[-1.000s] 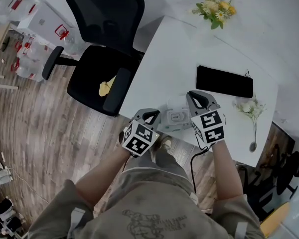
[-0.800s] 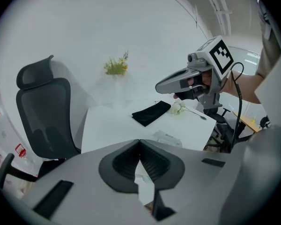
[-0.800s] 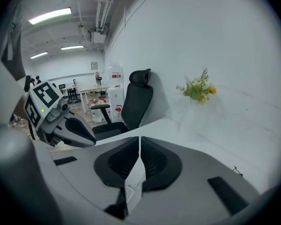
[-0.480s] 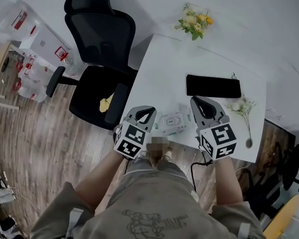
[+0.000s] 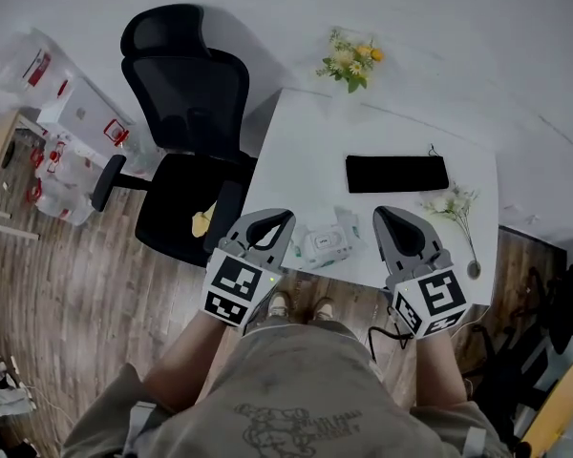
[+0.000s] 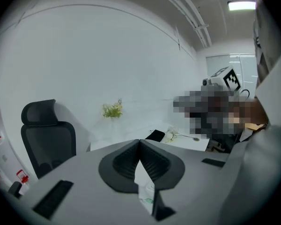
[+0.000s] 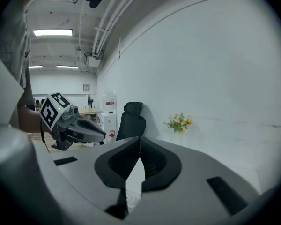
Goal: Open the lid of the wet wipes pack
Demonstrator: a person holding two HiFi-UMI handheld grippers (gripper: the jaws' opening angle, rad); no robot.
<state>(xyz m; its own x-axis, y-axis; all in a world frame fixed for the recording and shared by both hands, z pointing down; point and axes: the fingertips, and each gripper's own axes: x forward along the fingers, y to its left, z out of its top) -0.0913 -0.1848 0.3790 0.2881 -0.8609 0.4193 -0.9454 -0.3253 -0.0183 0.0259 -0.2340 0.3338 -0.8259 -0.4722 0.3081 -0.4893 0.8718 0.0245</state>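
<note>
The wet wipes pack [image 5: 327, 241], white with a closed flip lid on top, lies near the front edge of the white table [image 5: 310, 151]. My left gripper [image 5: 285, 216] hangs in the air to the pack's left, its jaws shut with nothing between them [image 6: 139, 142]. My right gripper [image 5: 382, 212] hangs to the pack's right, also shut and empty [image 7: 139, 138]. Neither touches the pack. A sliver of the pack [image 6: 147, 196] shows below the left jaws in the left gripper view.
A flat black rectangular object [image 5: 396, 173] lies behind the pack. White flower stems [image 5: 458, 203] lie at the table's right; a yellow bouquet [image 5: 349, 60] stands at the back. A black office chair [image 5: 186, 93] stands left of the table, on wooden floor.
Both grippers have risen from beside the pack toward the head camera and look bigger. The pack has stayed in place, lid closed.
</note>
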